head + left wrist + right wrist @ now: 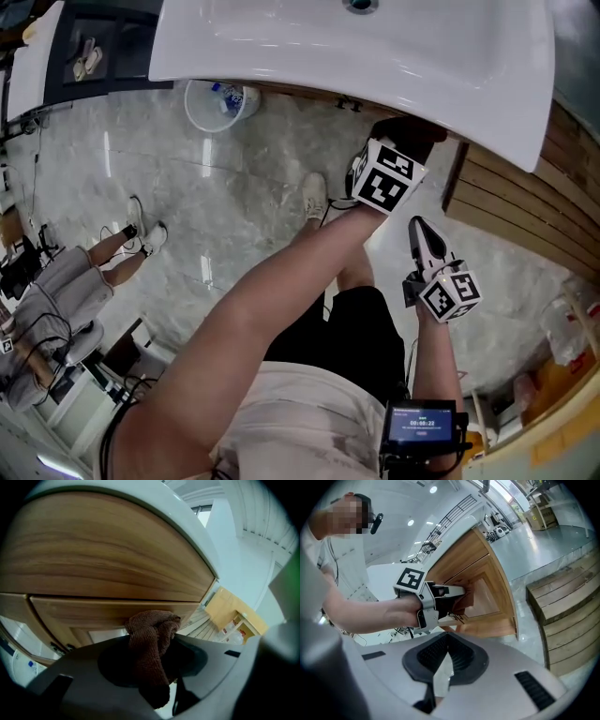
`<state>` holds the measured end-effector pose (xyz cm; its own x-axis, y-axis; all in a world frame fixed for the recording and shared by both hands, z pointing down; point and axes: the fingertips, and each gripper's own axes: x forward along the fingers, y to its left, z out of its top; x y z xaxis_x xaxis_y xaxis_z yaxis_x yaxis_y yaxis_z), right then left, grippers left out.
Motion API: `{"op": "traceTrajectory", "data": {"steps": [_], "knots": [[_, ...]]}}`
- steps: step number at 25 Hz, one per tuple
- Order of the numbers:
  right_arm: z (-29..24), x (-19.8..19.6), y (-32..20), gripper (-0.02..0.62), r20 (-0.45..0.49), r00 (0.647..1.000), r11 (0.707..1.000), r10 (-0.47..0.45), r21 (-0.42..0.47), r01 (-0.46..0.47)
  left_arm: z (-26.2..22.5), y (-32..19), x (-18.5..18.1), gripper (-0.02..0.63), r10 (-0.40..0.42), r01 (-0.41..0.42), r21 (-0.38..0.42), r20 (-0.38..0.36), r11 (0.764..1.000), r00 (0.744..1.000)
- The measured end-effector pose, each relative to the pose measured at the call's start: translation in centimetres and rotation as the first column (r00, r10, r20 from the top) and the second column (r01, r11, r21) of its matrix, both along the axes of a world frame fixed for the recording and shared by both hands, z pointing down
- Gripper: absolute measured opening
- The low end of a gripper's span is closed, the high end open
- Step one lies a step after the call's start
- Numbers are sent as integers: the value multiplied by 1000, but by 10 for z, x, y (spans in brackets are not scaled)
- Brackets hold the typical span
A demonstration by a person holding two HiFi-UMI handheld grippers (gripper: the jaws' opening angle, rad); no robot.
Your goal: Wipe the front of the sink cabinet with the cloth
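A brown cloth (152, 634) is bunched between the jaws of my left gripper (154, 641), which is shut on it. The cloth presses against the wooden front of the sink cabinet (108, 559), just under the white sink (375, 56). In the head view the left gripper (405, 139) reaches beneath the sink's rim, so its tips are hidden. From the right gripper view I see the left gripper (440, 597) and cloth (465, 599) at the cabinet door (487, 583). My right gripper (419, 227) hangs back, shut and empty (443, 654).
A white bucket (217, 101) stands on the marble floor left of the cabinet. Another person (84, 272) sits at the far left. A slatted wooden platform (525, 206) lies to the right. A shelf with bottles (234, 623) stands beyond the cabinet.
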<state>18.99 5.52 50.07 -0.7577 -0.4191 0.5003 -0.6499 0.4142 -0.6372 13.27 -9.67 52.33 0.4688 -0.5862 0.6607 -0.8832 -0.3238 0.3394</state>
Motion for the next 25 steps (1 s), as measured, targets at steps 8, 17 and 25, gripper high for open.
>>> {"op": "traceTrajectory", "data": {"steps": [8,17,25], "knots": [[-9,-53,1,12,-12,1000,1000,-10,14,10,3,12,-75,178,-116,114,-51,-42,992,992],[-19,-99,-6,12,-65,998,1000,11,29,-9,3,21,-130,178,-123,119,-63,-48,991,991],[-20,-114,-20,12,-85,996,997,9,76,-3,27,22,-149,178,-93,89,-79,-52,993,994]]}}
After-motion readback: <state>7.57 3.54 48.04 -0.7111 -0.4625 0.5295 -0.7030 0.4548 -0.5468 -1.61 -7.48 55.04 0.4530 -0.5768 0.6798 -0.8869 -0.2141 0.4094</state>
